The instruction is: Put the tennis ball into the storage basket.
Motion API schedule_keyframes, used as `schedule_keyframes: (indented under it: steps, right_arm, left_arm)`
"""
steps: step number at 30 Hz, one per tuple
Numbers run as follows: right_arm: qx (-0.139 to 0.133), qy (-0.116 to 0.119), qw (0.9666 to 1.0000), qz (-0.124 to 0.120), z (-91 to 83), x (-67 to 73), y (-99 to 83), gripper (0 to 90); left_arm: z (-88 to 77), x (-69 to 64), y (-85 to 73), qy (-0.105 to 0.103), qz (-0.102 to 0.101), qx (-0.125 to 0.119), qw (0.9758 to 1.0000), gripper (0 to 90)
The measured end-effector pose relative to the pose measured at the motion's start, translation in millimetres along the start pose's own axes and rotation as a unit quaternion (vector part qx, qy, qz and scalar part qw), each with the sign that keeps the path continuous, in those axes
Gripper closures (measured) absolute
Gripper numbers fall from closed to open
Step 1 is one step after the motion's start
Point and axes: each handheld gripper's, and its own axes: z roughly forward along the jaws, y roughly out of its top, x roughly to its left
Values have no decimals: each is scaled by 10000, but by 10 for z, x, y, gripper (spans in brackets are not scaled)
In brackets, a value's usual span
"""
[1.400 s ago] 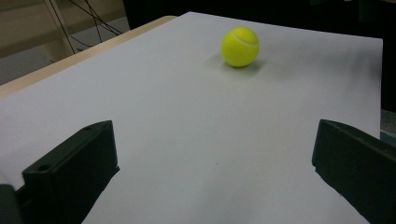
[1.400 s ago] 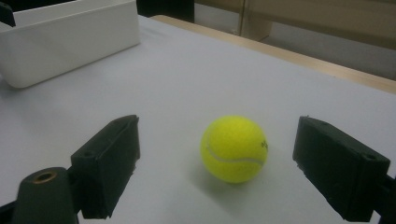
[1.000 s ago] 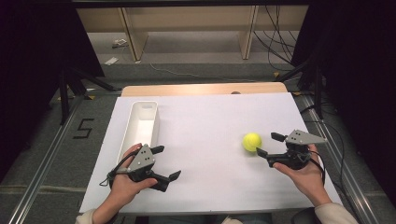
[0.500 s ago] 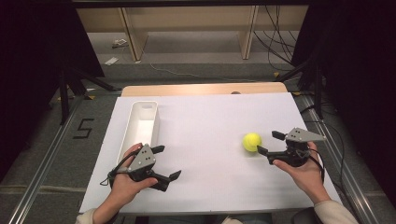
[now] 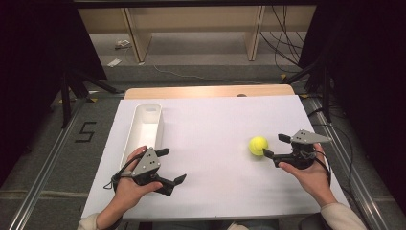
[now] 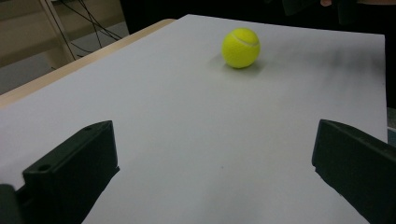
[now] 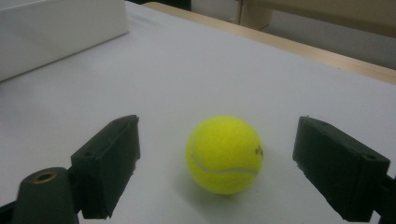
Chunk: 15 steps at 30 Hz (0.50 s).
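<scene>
While the left gripper just sits near the front left of the white table with its jaws spread wide on nothing, the right gripper is right up at the tennis ball. Its jaws are wide too, and in the right gripper view the ball rests on the table between them, not touched by either. A white bin stands at the left, well apart from the ball.

fuzzy felt-like yellow tennis ball with a smooth pale seam, matt white paper-like table cover, pale wood table edge at the far side, smooth white plastic bin, matt black plastic gripper jaws
</scene>
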Motion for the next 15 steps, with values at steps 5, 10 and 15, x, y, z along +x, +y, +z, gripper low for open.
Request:
schedule_keyframes:
  steps: [5,10,15]
  right_arm:
    - [20,7,10000,-5,19,-1,4,154]
    - [56,48,10000,0,31,0,-1,154]
    - [132,83,9999,-20,50,-7,-11,154]
  left_arm:
    - [36,-14,12,-55,21,-20,10000,0]
    - [53,0,7,-38,46,10,10000,0]
    - [48,2,6,-42,37,-3,10000,0]
